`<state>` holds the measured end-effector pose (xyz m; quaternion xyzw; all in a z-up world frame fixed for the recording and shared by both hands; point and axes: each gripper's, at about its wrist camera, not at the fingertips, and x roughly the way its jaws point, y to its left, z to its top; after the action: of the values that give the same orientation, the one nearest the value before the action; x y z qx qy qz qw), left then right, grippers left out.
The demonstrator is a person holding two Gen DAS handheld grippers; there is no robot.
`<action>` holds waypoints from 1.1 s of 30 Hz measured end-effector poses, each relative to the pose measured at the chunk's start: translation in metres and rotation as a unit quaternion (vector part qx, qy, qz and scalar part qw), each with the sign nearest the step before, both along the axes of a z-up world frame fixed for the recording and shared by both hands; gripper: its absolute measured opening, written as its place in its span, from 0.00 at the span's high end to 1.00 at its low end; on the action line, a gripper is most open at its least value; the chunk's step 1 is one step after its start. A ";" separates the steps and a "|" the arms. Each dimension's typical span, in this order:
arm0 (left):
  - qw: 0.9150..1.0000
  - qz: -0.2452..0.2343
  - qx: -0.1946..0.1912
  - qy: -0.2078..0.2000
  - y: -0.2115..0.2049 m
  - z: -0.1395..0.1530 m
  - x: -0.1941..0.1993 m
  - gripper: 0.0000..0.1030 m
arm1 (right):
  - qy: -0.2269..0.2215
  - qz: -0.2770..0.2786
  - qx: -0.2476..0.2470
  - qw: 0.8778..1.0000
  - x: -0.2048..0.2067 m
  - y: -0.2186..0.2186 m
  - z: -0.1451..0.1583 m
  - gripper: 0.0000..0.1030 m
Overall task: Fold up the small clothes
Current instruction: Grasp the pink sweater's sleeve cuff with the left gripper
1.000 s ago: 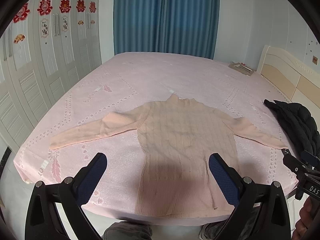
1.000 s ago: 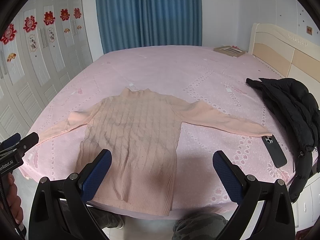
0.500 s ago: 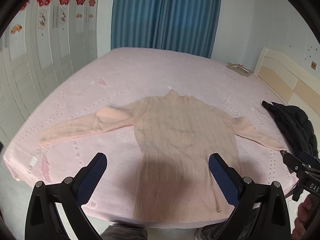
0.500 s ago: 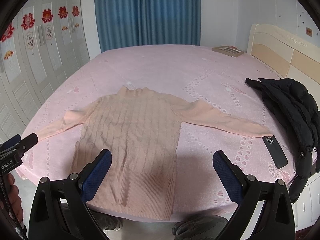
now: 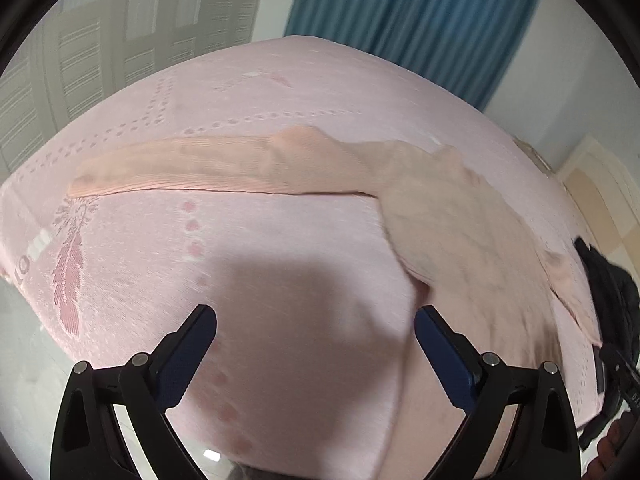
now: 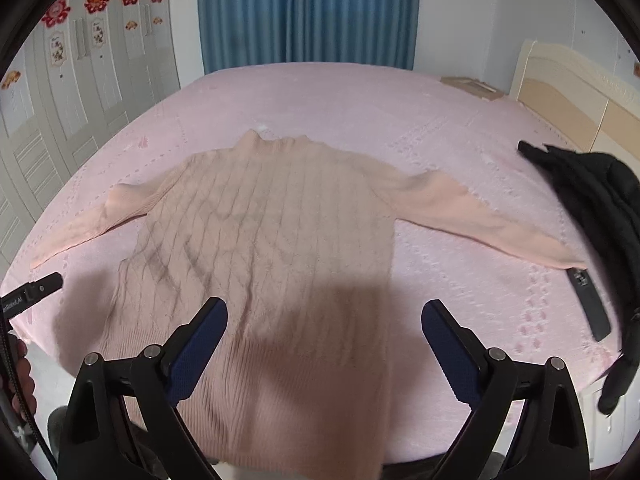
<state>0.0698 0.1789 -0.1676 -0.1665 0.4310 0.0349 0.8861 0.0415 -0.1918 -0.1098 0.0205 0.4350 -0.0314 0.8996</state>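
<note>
The left gripper [image 5: 315, 330] is seen with its jaws spread wide and nothing between them; only bare pink bedspread [image 5: 248, 264] and a shadow lie beneath the gap. Ahead of these jaws and slightly to their left, the sweater's left sleeve [image 5: 208, 168] is laid out straight across the sheet, well apart from the fingertips, its cuff at the far left end. The placement is judged to be an approach toward that sleeve, so that it can be pinched and folded inward over the body. The right gripper [image 6: 324, 326] is likewise held wide open and empty, poised over the lower ribbed part of the peach sweater [image 6: 272, 240], which is spread flat and face up with the collar pointing away from the jaws and the hem nearest them, partly over the bed edge. This flat spread is judged to be the starting layout for folding; no fold is yet made. The right sleeve [image 6: 492, 224] is stretched out ahead and to the right of the right jaws, its cuff lying just beside a dark phone [image 6: 590, 304]. Further right, a black jacket [image 6: 600, 192] is heaped near the headboard [image 6: 576, 96]. No containers are seen in either view; the bed alone bears the garment. Contact between either gripper and the cloth cannot be confirmed, as the left view is blurred.
</note>
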 end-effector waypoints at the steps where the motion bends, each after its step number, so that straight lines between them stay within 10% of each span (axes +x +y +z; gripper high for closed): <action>1: 1.000 0.011 -0.011 -0.002 0.016 -0.007 0.004 0.03 | 0.002 -0.004 0.004 1.000 0.005 0.000 -0.005 0.08; 8: 0.993 0.114 -0.020 -0.026 0.108 -0.039 0.030 0.17 | 0.016 0.002 0.049 0.999 0.045 0.006 -0.029 0.20; 19: 0.956 0.261 -0.110 -0.070 0.216 -0.066 0.070 0.43 | 0.016 0.008 0.063 0.998 0.110 0.018 -0.059 0.22; 23: 0.959 0.276 -0.056 -0.032 0.216 -0.066 0.092 0.90 | 0.007 0.002 0.073 0.997 0.127 0.011 -0.059 0.22; 33: 0.980 0.177 0.024 -0.089 0.111 0.045 0.137 0.90 | -0.033 -0.057 0.076 0.995 0.108 -0.069 -0.060 0.22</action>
<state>0.2072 0.2899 -0.1228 -0.2214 0.3131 0.1866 0.9045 0.1497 -0.2606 -0.1697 0.1147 0.4047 -0.0482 0.9059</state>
